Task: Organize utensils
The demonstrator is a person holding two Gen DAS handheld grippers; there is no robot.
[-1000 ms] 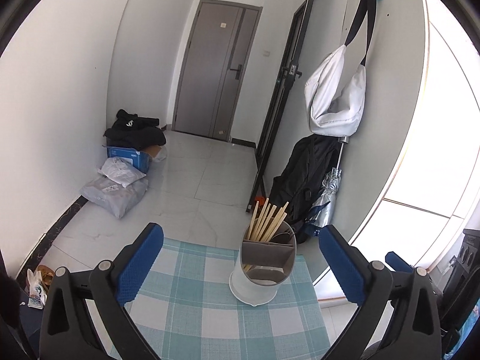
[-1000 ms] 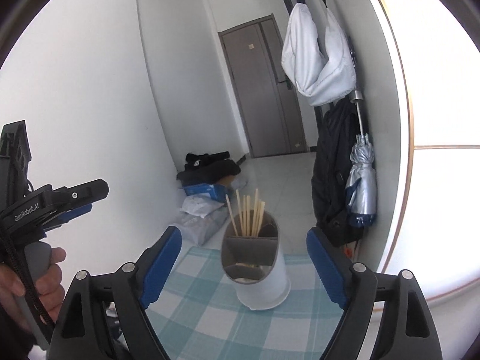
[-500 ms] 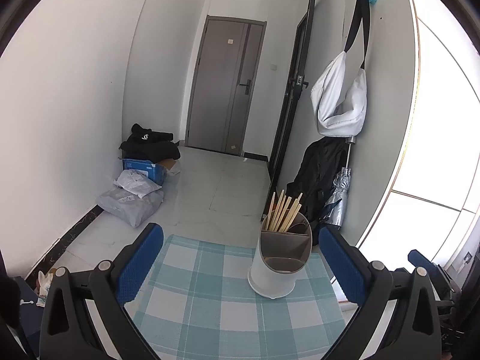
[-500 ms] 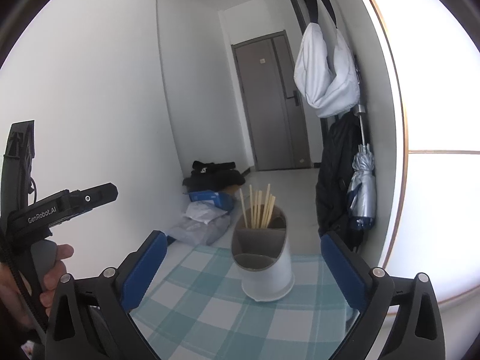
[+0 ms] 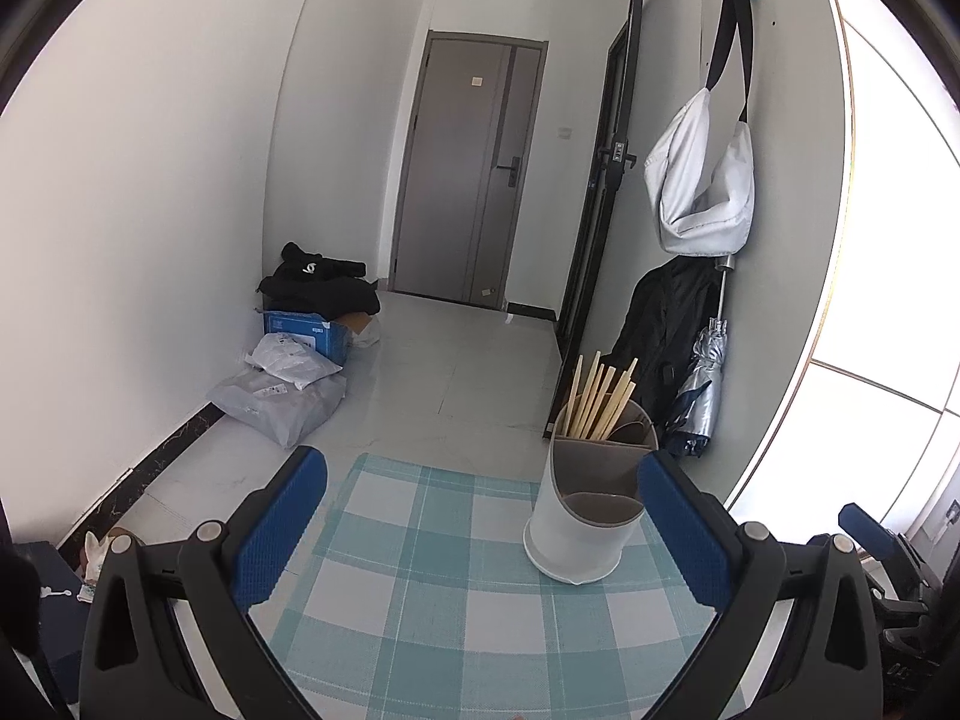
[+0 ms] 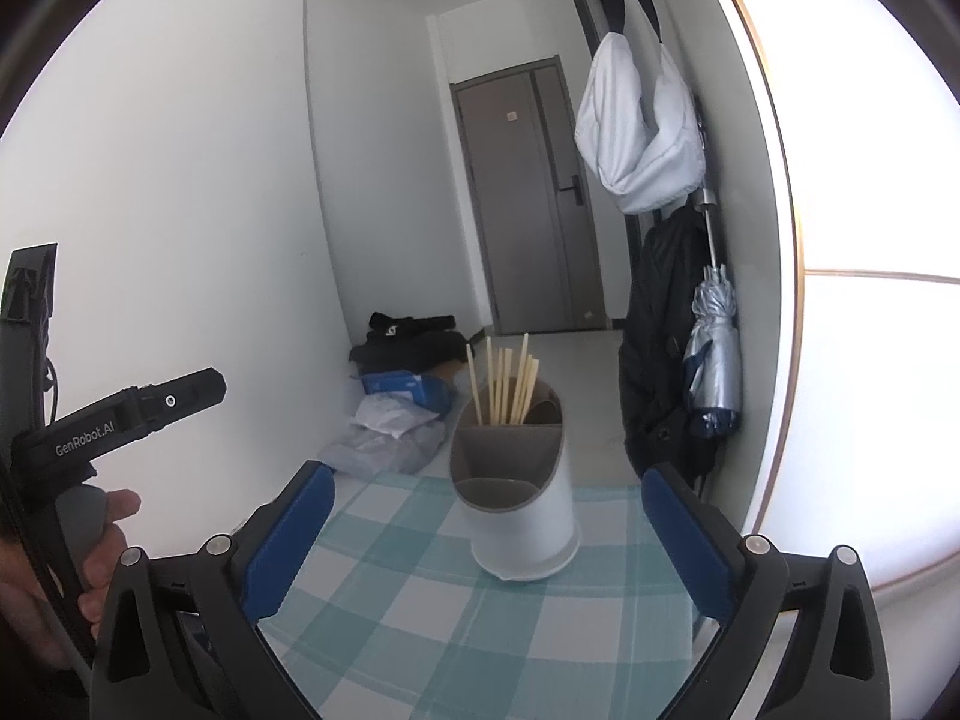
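A white utensil holder (image 5: 576, 534) with a grey divided insert stands on the checked cloth, with several wooden chopsticks (image 5: 600, 399) upright in its rear compartment. Its front compartment looks empty. My left gripper (image 5: 483, 480) is open and holds nothing; the holder sits just ahead of its right finger (image 5: 684, 531). In the right wrist view the holder (image 6: 522, 528) and chopsticks (image 6: 504, 384) stand centred ahead of my right gripper (image 6: 486, 480). That gripper is open wide, its pads apart from the holder. The left gripper's body (image 6: 132, 414) and the hand (image 6: 105, 531) holding it show at the left.
The teal and white checked tablecloth (image 5: 420, 570) covers a small table whose far edge is close behind the holder. Beyond lie a tiled floor, parcels and a blue box (image 5: 300, 360) by the left wall, a grey door (image 5: 474, 174), and a hanging white bag (image 5: 702, 192) with an umbrella (image 5: 708, 384).
Both cameras have sunk and come nearer the table, so the holder looks larger. The right gripper's jaws have spread wider. In the left view the holder has drifted right.
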